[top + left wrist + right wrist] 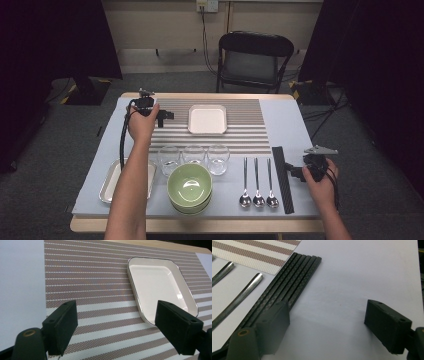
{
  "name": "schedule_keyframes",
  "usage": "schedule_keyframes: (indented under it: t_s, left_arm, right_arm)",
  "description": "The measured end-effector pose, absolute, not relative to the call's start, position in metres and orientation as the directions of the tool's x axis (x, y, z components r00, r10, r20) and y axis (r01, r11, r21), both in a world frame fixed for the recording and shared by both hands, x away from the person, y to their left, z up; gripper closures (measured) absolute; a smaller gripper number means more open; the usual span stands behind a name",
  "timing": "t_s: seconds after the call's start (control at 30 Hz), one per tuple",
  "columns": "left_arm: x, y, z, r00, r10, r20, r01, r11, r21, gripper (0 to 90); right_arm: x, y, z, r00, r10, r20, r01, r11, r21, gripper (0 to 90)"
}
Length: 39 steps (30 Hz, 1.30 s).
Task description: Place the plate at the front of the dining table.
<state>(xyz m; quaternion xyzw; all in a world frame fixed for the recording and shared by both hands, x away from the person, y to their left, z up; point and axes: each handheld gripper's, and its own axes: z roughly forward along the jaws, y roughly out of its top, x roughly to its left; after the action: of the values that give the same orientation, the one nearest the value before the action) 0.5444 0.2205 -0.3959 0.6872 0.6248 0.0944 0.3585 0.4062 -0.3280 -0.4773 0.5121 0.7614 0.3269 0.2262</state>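
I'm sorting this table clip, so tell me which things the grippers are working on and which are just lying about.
In hand:
left gripper, open, facing the white square plate
right gripper, open, beside the black chopsticks

Lying about:
three spoons
three glasses
green bowls
metal tray
striped mat
chair

Placemat [250, 125] at the worktop's far middle was striped brown & white w/ a fine woven dot texture. Square plate [207, 119] on it was white w/ a thin dark rim. Worktop [287, 120] cover was pale grey-lilac, wood edge tan. Both tongs were matt black: left tongs [116, 322], right tongs [325, 325]. Chopsticks [281, 175] nr the right edge were black w/ a checker weave. Spoons [257, 185] were shiny silver. Bowls [190, 186] at the near edge were pale green. Glasses [194, 156] were clear. Tray [112, 182] nr the near left corner was silver.
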Motion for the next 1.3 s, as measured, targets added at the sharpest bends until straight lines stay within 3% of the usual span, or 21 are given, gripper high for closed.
schedule_keyframes:
  t_s: [0.37, 0.67, 1.3]
  left_arm:
    - [0.533, 0.233, -0.401, 0.208, 0.929, -0.307, 0.797, 0.021, 0.604, 18.1]
    - [0.526, 0.240, -0.393, 0.231, 0.905, -0.358, 0.788, 0.042, 0.615, 18.2]
    - [0.517, 0.237, -0.393, 0.285, 0.897, -0.338, 0.774, -0.007, 0.633, 18.3]
  right_arm:
    - [0.406, -0.328, -0.477, -0.371, 0.929, -0.008, 0.634, 0.260, 0.728, 19.4]
    - [0.406, -0.328, -0.477, -0.373, 0.928, -0.010, 0.632, 0.262, 0.729, 19.4]
    - [0.406, -0.328, -0.477, -0.373, 0.928, -0.008, 0.633, 0.261, 0.729, 19.4]
